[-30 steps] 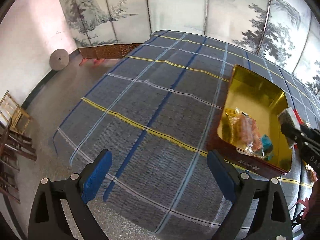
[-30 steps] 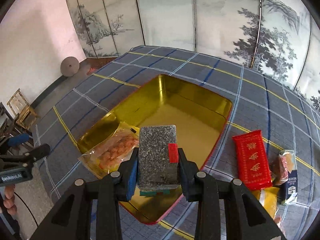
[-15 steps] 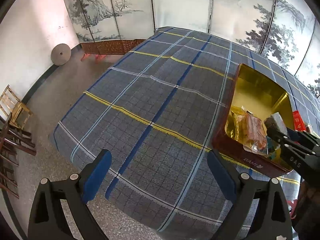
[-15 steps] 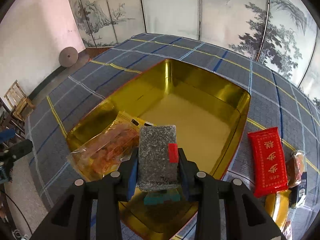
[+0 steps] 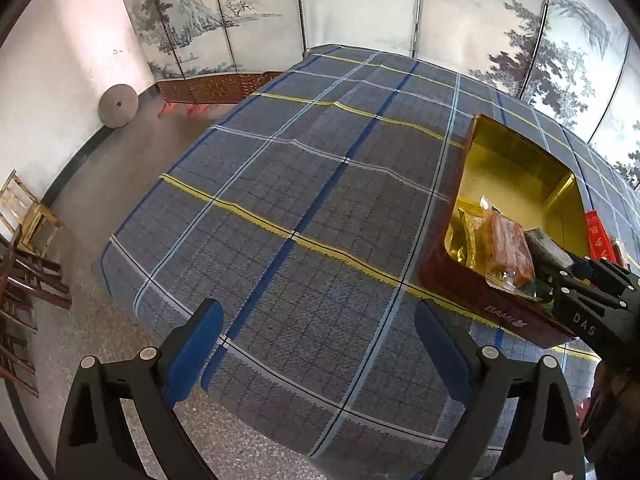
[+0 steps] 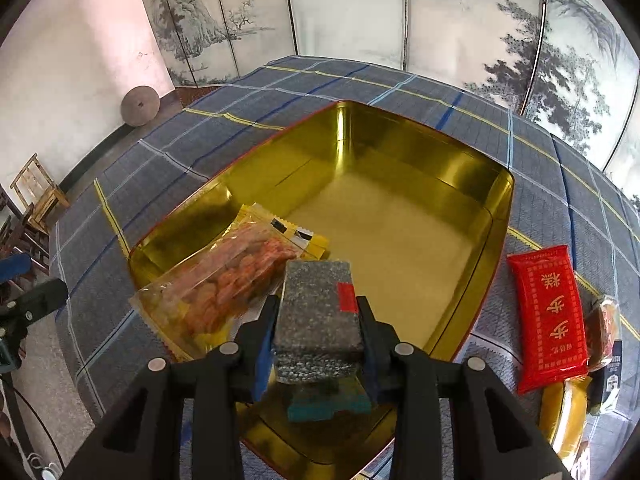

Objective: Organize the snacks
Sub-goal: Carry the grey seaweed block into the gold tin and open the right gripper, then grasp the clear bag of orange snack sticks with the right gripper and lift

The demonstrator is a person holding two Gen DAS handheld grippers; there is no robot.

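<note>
My right gripper [image 6: 318, 332] is shut on a grey speckled snack block [image 6: 318, 312] with a red sticker and holds it low over the near end of the gold tin [image 6: 440, 160]. In the tin lie a clear bag of orange snacks [image 6: 224, 284] and a teal packet [image 6: 328, 404] under the block. My left gripper [image 5: 316, 344] is open and empty over the plaid cloth, left of the tin [image 5: 472, 296]. The right gripper [image 5: 576, 280] shows at the right edge of the left wrist view.
A red packet [image 6: 548, 316], a brown snack pack [image 6: 606, 324] and a yellow item [image 6: 568, 412] lie on the cloth right of the tin. The plaid-covered table [image 5: 280, 200] drops off to the floor at the left. Folding screens stand behind. Wooden chairs [image 5: 24, 216] stand far left.
My right gripper has moved forward and down into the tin with the grey block. My left gripper has drawn back and away from the tin.
</note>
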